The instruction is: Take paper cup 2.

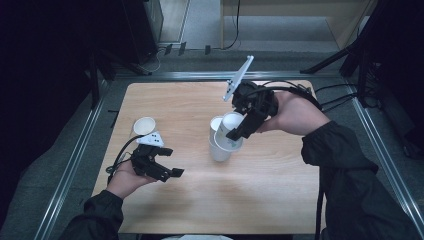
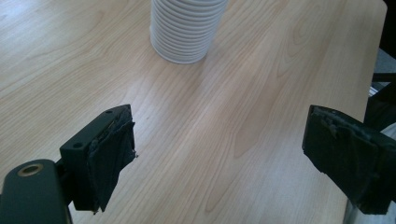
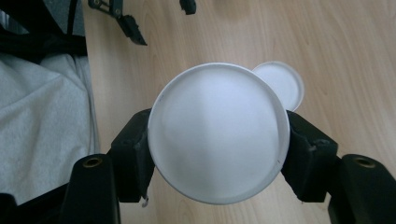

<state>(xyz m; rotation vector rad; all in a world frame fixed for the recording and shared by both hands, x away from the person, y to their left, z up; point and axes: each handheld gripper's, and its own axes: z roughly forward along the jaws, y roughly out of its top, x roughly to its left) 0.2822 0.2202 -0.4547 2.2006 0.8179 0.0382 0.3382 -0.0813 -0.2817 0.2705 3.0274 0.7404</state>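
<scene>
Two tools: right tool (image 3: 218, 154) grips white cup (image 3: 218, 140), left tool (image 2: 219, 154) gapes empty.

Lab, railed wooden table (image 1: 200, 200), floor cables (image 1: 345, 97)

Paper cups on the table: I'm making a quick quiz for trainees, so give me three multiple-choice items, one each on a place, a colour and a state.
1. Where does the lone cup stand?
A. beside the left tool
B. at the table's right edge
C. on the floor
2. What colour are the cups?
A. red
B. white
C. blue
3. How is the right tool?
A. open and empty
B. shut on a cup
C. shut on a spoon

1 A: the lone cup stands on the table just beyond the left tool.
2 B: the lone cup, the stack and the held cup are all white.
3 B: the right tool presses its pads on both sides of the held cup.
</scene>
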